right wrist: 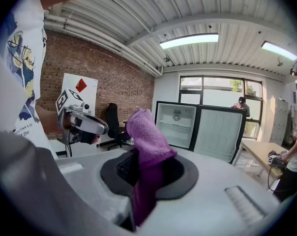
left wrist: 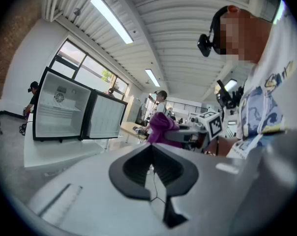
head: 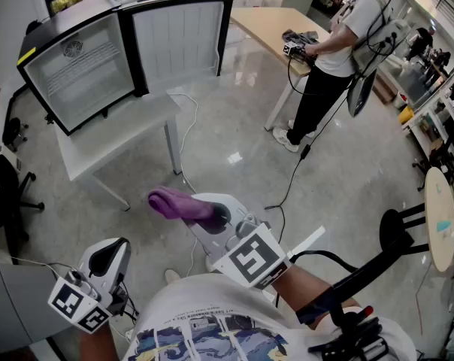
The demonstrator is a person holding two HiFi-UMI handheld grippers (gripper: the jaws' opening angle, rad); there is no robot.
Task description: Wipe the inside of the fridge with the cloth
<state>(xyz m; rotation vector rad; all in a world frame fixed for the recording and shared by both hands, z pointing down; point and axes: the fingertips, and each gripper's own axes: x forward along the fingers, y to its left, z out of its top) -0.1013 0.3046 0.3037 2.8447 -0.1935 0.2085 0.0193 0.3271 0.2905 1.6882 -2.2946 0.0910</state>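
A small black fridge (head: 77, 66) stands on a white table (head: 129, 138) at the upper left, its door (head: 178, 36) swung wide and its white inside showing. My right gripper (head: 216, 215) is shut on a purple cloth (head: 180, 204), which sticks out to the left, well short of the fridge. The cloth (right wrist: 147, 146) stands up between the right jaws, with the fridge (right wrist: 177, 124) beyond it. My left gripper (head: 107, 260) hangs low at the left, shut and holding nothing. In the left gripper view the jaws meet in front of the cloth (left wrist: 161, 127) and the fridge (left wrist: 62, 109).
A person (head: 336, 51) stands at a wooden table (head: 276, 25) at the back right. Cables (head: 291, 175) trail over the glossy floor. A black office chair (head: 5, 194) sits at the left, a black stool (head: 400, 228) and a round table (head: 441, 216) at the right.
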